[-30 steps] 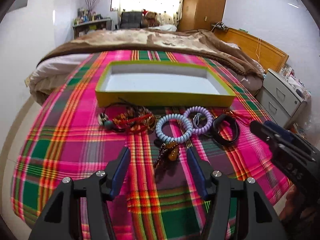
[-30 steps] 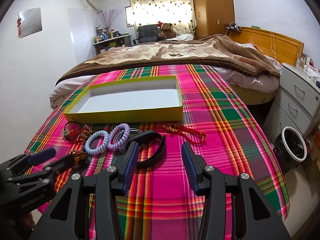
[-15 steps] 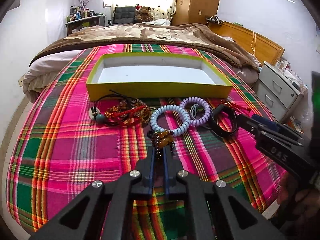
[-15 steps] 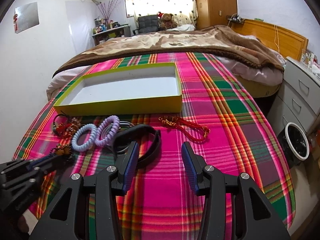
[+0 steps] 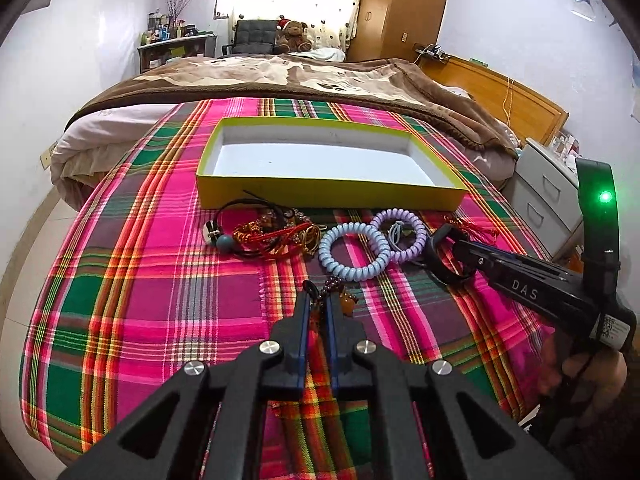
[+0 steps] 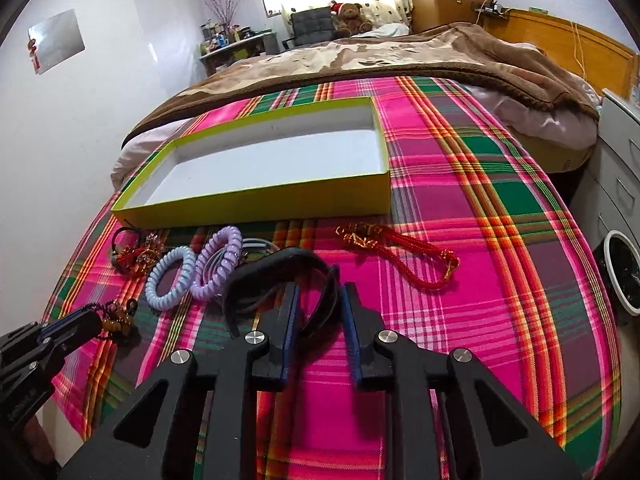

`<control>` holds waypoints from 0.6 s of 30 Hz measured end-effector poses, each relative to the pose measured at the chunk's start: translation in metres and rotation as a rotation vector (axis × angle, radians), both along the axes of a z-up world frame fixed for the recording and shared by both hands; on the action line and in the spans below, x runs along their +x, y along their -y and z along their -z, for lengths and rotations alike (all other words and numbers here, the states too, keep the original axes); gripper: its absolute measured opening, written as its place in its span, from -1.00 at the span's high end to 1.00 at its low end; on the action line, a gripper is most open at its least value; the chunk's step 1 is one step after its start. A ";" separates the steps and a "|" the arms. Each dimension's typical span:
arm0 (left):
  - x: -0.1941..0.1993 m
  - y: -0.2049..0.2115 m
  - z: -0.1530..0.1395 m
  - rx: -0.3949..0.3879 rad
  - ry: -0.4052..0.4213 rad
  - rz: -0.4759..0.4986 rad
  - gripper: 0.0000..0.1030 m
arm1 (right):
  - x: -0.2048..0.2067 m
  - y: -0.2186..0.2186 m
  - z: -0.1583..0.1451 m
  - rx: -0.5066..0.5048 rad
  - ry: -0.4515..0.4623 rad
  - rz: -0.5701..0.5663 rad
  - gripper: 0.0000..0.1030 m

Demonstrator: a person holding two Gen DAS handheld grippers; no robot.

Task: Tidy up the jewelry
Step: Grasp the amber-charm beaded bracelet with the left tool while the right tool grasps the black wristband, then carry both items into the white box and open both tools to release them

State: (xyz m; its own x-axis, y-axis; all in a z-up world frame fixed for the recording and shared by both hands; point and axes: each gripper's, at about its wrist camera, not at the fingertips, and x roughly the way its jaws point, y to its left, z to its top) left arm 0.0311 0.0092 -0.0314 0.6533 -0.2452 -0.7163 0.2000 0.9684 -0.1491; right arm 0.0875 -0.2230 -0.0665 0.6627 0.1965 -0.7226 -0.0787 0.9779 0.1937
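Observation:
Jewelry lies on the plaid cloth in front of a shallow yellow box [image 5: 332, 196] with a bare white floor. My left gripper [image 5: 318, 300] is shut on a beaded amber bracelet [image 5: 346, 300], seen from the side in the right wrist view [image 6: 116, 320]. My right gripper [image 6: 318, 292] straddles a black band [image 6: 280, 268], and its jaws are closing with the band's strap between them. A light-blue coil tie [image 5: 354, 254], a purple coil tie [image 5: 400, 240], a red-and-gold tangle [image 5: 272, 236] and a red cord bracelet [image 6: 400, 256] lie loose.
A brown blanket [image 5: 300, 76] covers the bed beyond the box. White bedside drawers [image 5: 548, 196] and a white-rimmed bin [image 6: 624, 276] stand past the bed's right edge. Plaid cloth [image 6: 480, 320] lies bare to the right of the red cord.
My left gripper went from wide open to shut on the beaded bracelet. My right gripper came forward and down over the black band, and its jaws have narrowed.

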 end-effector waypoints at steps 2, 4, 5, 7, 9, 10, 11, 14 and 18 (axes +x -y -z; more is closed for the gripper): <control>-0.001 0.000 0.000 -0.004 0.000 0.005 0.84 | -0.002 -0.002 -0.001 -0.018 0.008 -0.002 0.68; -0.001 -0.001 -0.003 -0.015 0.005 0.007 0.84 | -0.002 -0.002 -0.002 -0.019 0.012 -0.001 0.76; -0.001 -0.001 -0.005 -0.014 0.010 0.007 0.84 | -0.002 -0.001 -0.003 -0.018 0.012 0.000 0.81; -0.002 -0.003 -0.008 -0.011 0.019 0.001 0.84 | -0.004 0.000 -0.006 -0.019 0.022 0.002 0.82; -0.001 -0.005 -0.010 -0.013 0.023 -0.003 0.84 | -0.006 0.003 -0.008 -0.011 0.032 0.005 0.82; -0.002 -0.006 -0.011 -0.015 0.025 -0.003 0.84 | -0.009 0.004 -0.011 -0.004 0.038 0.006 0.82; -0.003 -0.007 -0.012 -0.014 0.029 -0.003 0.84 | -0.011 0.006 -0.013 0.002 0.045 0.009 0.82; -0.002 -0.007 -0.015 -0.017 0.033 -0.003 0.84 | -0.016 0.011 -0.021 0.024 0.061 0.013 0.82; 0.001 -0.008 -0.023 -0.025 0.047 0.005 0.84 | -0.015 0.015 -0.034 0.031 0.084 0.018 0.82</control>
State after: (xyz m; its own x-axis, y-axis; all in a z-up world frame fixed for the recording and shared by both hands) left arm 0.0323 0.0168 -0.0081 0.6844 -0.2665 -0.6786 0.2125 0.9633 -0.1639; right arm 0.0723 -0.2377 -0.0322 0.7246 0.2052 -0.6579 -0.0784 0.9730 0.2172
